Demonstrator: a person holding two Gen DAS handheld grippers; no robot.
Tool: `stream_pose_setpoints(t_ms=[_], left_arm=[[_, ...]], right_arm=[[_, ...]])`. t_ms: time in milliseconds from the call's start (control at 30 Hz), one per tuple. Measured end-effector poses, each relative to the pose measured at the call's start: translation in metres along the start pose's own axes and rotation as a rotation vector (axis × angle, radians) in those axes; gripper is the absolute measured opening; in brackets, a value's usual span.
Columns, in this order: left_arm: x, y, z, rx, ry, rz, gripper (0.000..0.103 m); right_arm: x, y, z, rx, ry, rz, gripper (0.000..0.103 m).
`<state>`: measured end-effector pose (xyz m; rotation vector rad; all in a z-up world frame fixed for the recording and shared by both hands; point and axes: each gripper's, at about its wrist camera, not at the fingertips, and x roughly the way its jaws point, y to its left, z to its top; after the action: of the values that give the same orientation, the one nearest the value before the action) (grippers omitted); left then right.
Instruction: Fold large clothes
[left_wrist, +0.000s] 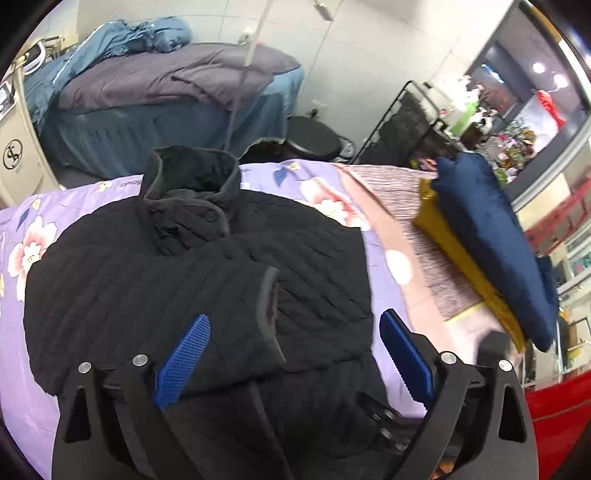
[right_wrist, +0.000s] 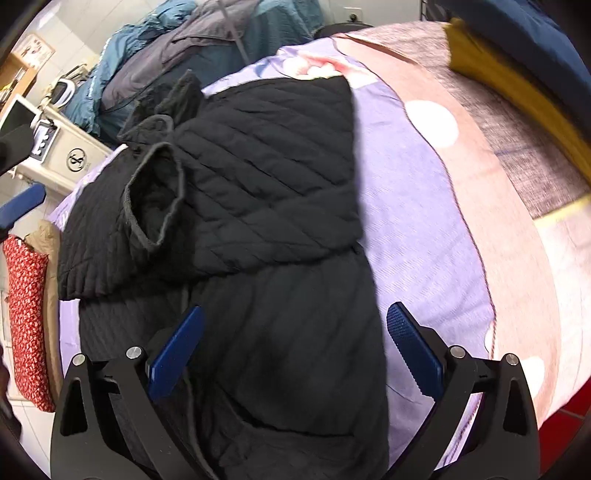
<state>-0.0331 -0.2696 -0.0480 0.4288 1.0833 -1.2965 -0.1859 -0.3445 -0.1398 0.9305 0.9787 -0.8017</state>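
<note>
Jacket: black quilted jacket (left_wrist: 192, 266), partly folded, lies on a lilac flowered bedsheet (left_wrist: 37, 354); every place below is given from this jacket.
Collar: stand-up collar (left_wrist: 192, 173) at the jacket's far end, raised above the body.
Sleeve: one sleeve is folded across the jacket's chest, its grey-edged cuff (left_wrist: 267, 314) near the jacket's middle; in the right wrist view the cuff (right_wrist: 155, 195) gapes open.
Left gripper: left gripper (left_wrist: 295, 354) hovers over the jacket's near half, blue pads wide apart, nothing clamped; one pad (left_wrist: 183, 360) above the folded sleeve, the other above the jacket's near edge.
Right gripper: right gripper (right_wrist: 295, 350) hangs over the jacket's lower hem, jaws spread, nothing gripped; whether the pads touch the cloth cannot be told.
Beside the jacket: a navy cushion (left_wrist: 495, 243) stacked on a mustard one (left_wrist: 458, 258), well apart from it, on a pinkish striped blanket (left_wrist: 399, 199).
Beyond the collar: a second bed (left_wrist: 177, 96) with grey and teal covers, and a black stool (left_wrist: 314, 136).
Further off: a red patterned cloth (right_wrist: 26, 317) hangs past the jacket's sleeve side.
</note>
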Motion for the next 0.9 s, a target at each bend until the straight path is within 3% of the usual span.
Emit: stream_pose_setpoints(t_ms=[67, 133, 267, 333, 433, 467, 533, 567, 600, 633, 733, 900], left_arm=[[-0.006, 0.005, -0.011, 0.001, -0.005, 0.001, 0.092], [-0.012, 0.024, -0.026, -0.007, 0.0, 0.06, 0.092], [-0.019, 0.083, -0.069, -0.049, 0.033, 0.262, 0.091], [-0.021, 0.122, -0.098, -0.082, 0.092, 0.385, 0.091], [-0.035, 0.165, -0.136, -0.186, 0.145, 0.456, 0.091], [-0.042, 0.18, -0.15, -0.24, 0.157, 0.472, 0.091], [-0.053, 0.197, -0.169, -0.31, 0.166, 0.491, 0.091], [-0.058, 0.205, -0.179, -0.349, 0.167, 0.505, 0.091], [-0.062, 0.21, -0.186, -0.377, 0.166, 0.515, 0.091], [-0.067, 0.213, -0.191, -0.401, 0.164, 0.521, 0.091], [-0.072, 0.215, -0.197, -0.446, 0.149, 0.532, 0.091], [-0.068, 0.206, -0.198, -0.429, 0.135, 0.518, 0.091]], right_arm=[[0.001, 0.01, 0.006, -0.023, 0.0, 0.026, 0.097], [0.004, 0.024, 0.013, -0.063, 0.007, 0.06, 0.097], [0.015, 0.06, 0.022, -0.158, 0.052, 0.136, 0.097], [0.023, 0.078, 0.026, -0.194, 0.067, 0.177, 0.097], [0.034, 0.105, 0.036, -0.234, 0.054, 0.167, 0.095], [0.037, 0.112, 0.04, -0.247, 0.045, 0.159, 0.09], [0.042, 0.122, 0.046, -0.261, 0.051, 0.167, 0.061], [0.045, 0.127, 0.048, -0.273, 0.056, 0.174, 0.053], [0.049, 0.132, 0.049, -0.294, 0.061, 0.16, 0.033], [0.052, 0.137, 0.05, -0.321, 0.063, 0.119, 0.024], [0.049, 0.135, 0.051, -0.329, 0.025, 0.065, 0.012], [0.07, 0.123, 0.048, -0.342, 0.072, -0.012, 0.01]])
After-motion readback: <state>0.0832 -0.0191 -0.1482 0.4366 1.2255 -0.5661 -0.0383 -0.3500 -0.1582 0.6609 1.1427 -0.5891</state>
